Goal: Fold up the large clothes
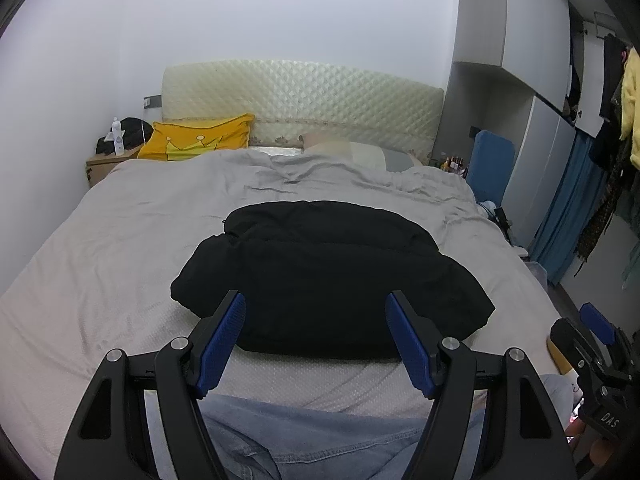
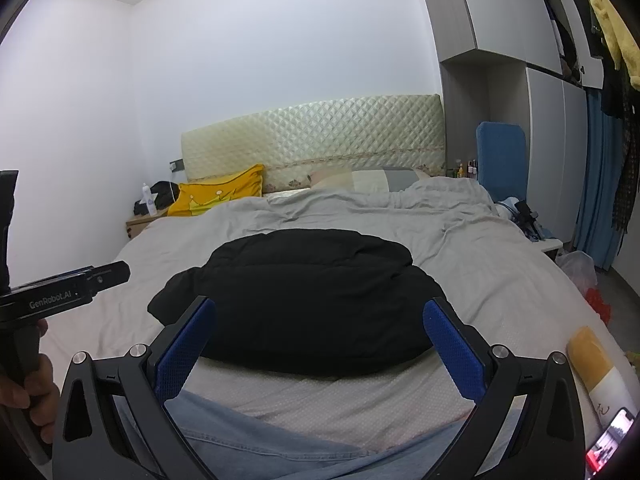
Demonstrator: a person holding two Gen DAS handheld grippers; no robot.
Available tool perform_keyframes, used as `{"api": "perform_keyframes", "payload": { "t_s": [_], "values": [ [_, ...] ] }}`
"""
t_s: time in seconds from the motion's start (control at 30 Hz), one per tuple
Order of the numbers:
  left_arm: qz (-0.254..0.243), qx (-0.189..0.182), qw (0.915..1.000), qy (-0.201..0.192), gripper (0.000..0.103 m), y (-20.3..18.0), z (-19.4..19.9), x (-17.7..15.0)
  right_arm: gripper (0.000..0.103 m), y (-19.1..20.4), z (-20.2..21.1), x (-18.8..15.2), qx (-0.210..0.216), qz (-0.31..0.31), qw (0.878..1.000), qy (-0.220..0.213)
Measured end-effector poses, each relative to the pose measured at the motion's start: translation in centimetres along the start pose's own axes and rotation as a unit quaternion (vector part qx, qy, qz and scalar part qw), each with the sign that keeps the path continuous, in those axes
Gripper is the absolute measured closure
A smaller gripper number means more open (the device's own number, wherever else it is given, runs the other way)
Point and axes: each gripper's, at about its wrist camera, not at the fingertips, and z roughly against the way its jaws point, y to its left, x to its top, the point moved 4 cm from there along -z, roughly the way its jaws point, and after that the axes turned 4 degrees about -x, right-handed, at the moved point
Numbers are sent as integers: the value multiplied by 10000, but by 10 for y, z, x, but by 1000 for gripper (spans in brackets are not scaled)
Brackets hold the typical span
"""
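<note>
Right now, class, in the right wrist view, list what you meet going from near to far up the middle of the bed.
Right gripper → black jacket → rumpled grey duvet → pillows → quilted headboard.

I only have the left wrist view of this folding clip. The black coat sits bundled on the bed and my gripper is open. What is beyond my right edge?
Observer: A phone with a lit screen lies at the bed's near right corner.
Operator: Is the right gripper open too?
Observer: Yes, the right gripper is open, with nothing between its blue pads, short of the black coat.
Operator: Anything on the floor beside the bed?
Observer: A clear plastic bag with something red beside it, right of the bed.
</note>
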Motion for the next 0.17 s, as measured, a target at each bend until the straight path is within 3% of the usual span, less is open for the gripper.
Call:
{"api": "perform_keyframes", "payload": {
  "t_s": [0.17],
  "values": [
    [14,-22,10000,-18,30,1,1,0,0,1,0,-1,-25,4,10000,-6]
  ]
}}
